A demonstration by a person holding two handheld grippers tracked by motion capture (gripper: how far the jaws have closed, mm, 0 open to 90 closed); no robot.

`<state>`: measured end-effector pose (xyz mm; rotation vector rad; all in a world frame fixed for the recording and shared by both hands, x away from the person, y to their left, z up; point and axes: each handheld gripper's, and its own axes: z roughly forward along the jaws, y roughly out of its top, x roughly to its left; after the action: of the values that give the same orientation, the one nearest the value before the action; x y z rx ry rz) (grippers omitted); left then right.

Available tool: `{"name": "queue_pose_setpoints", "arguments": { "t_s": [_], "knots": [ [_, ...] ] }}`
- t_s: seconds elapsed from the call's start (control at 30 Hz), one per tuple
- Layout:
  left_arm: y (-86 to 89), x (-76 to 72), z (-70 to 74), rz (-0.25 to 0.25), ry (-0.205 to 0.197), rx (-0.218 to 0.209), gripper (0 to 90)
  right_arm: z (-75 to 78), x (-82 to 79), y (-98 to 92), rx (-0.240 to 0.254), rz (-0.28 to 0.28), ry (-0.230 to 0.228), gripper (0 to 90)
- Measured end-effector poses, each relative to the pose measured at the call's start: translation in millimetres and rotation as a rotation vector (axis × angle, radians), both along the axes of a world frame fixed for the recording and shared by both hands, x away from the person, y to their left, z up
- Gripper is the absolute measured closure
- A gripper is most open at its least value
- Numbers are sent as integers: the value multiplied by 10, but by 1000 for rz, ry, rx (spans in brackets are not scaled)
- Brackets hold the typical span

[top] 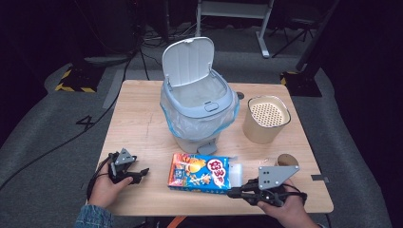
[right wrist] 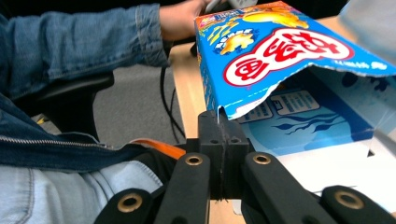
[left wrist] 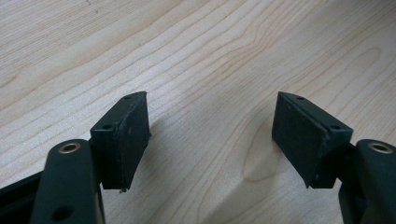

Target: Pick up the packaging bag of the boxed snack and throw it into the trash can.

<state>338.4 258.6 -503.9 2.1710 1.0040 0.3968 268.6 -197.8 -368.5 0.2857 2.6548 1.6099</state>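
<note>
One blue snack box [top: 202,173] lies at the table's [top: 142,123] near edge before one open-lidded bin [top: 197,102]; the right gripper [top: 234,192] pinches its torn flap. The left gripper [top: 142,173] gapes empty over bare wood. One perforated cup [top: 265,118] stands right.

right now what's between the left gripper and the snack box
Nothing: in the high view, bare wooden table separates the left gripper from the blue snack box.
</note>
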Motion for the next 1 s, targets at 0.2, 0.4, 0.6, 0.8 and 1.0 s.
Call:
{"name": "queue_pose_setpoints", "arguments": {
  "t_s": [0.2,0.4,0.6,0.8,1.0],
  "knots": [
    [-5,4,1,1,-2,6,278,280,46,-171,21,-65,-40,900],
    [-9,-2,2,3,2,5,278,514,124,-268,42,-112,-75,900],
    [-15,-12,0,7,-1,2,277,668,197,-310,68,-142,-84,900],
    [-18,-25,1,6,1,4,277,813,329,-363,102,-190,-91,900],
    [-18,-25,0,4,2,3,274,927,425,-375,113,-227,-112,900]
  ]
}}
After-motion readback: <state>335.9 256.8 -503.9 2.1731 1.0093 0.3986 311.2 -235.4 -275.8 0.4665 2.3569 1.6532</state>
